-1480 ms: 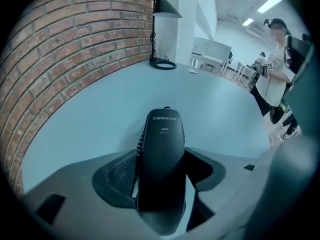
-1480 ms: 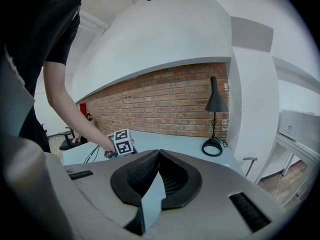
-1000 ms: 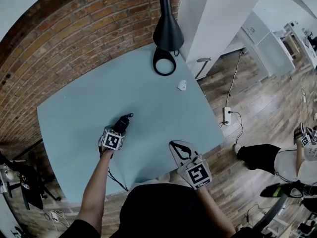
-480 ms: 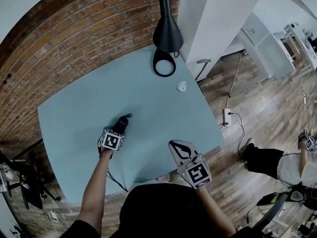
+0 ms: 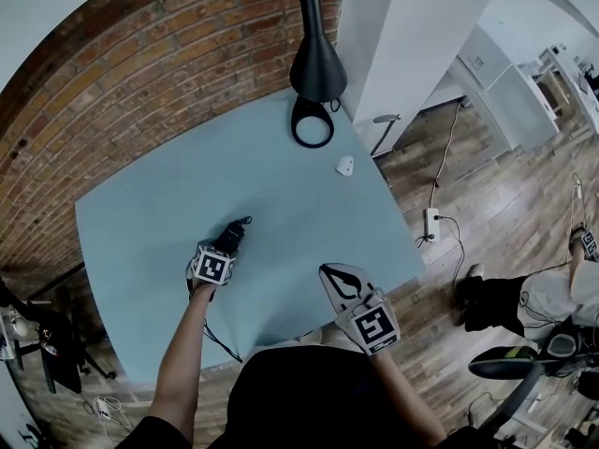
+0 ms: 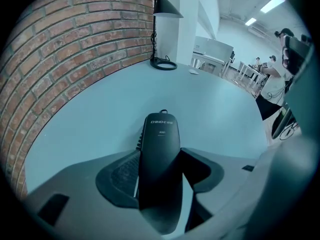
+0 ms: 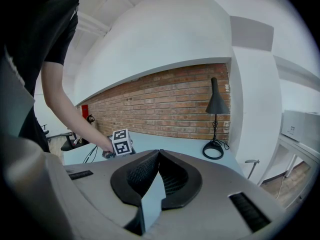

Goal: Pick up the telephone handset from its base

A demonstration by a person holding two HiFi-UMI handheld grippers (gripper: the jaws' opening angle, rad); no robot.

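A black telephone handset stands between the jaws of my left gripper, which is shut on its lower half. Its printed top end points away over the blue-grey table. In the head view the handset pokes out ahead of the left gripper, low over the table's left middle. I cannot make out the base under it. My right gripper hovers near the table's front edge, shut with nothing in it; in the right gripper view its pads meet at the tip.
A black desk lamp with a ring foot stands at the far edge. A small white object lies near the right edge. A thin cable hangs off the front. Brick wall behind; a power strip lies on the floor.
Both grippers and the handset have stayed in place. Only a person on the floor at the far right has shifted.
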